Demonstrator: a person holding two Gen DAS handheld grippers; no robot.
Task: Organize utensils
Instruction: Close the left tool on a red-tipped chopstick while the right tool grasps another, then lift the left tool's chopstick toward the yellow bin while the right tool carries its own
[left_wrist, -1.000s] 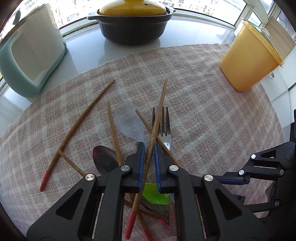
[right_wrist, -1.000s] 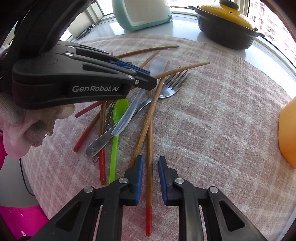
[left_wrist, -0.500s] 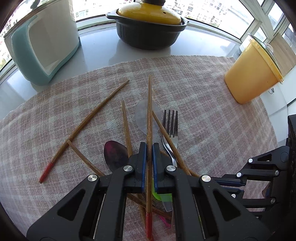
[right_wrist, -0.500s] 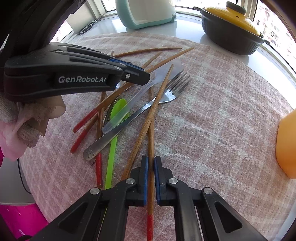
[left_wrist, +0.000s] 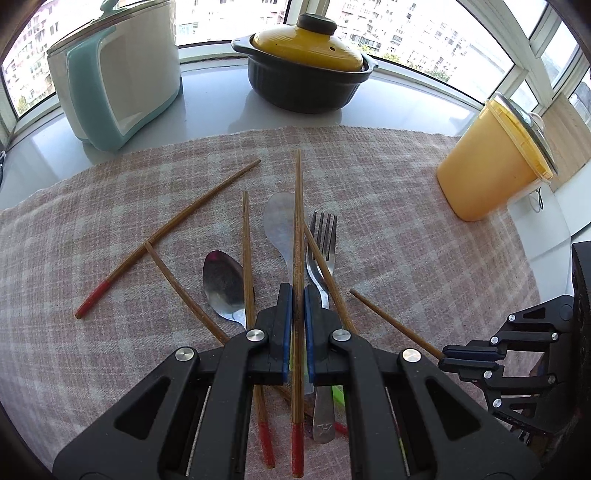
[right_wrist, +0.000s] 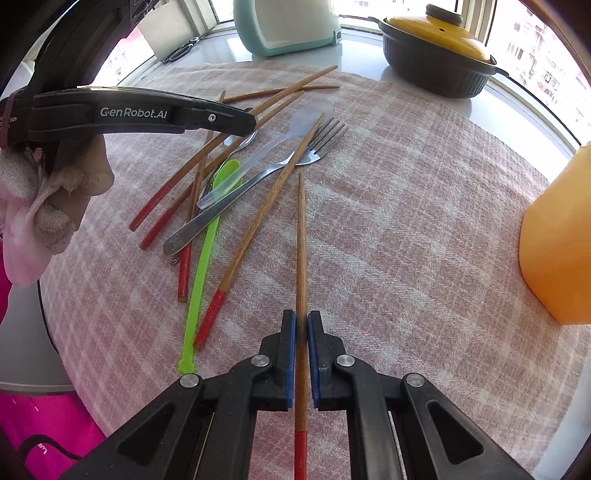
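My left gripper (left_wrist: 298, 295) is shut on a red-tipped wooden chopstick (left_wrist: 297, 229), lifted above a heap of utensils on the checked cloth (left_wrist: 406, 240). Under it lie a metal fork (left_wrist: 324, 240), a metal spoon (left_wrist: 221, 284), a clear plastic spoon (left_wrist: 279, 225) and several more chopsticks (left_wrist: 173, 229). My right gripper (right_wrist: 301, 321) is shut on another red-tipped chopstick (right_wrist: 301, 240), held just right of the pile. A green plastic spoon (right_wrist: 207, 251) and a loose chopstick (right_wrist: 255, 225) lie to its left. The left gripper (right_wrist: 251, 123) shows there from the side.
A dark pot with a yellow lid (left_wrist: 306, 74) and a teal and white appliance (left_wrist: 114, 77) stand at the back on the grey counter. An orange lidded container (left_wrist: 491, 166) stands at the cloth's right edge. A gloved hand (right_wrist: 48, 192) holds the left gripper.
Both grippers closed on a chopstick each and lifted them. The left one's chopstick swung straight along its fingers; the right one's chopstick came away to the right of the pile.
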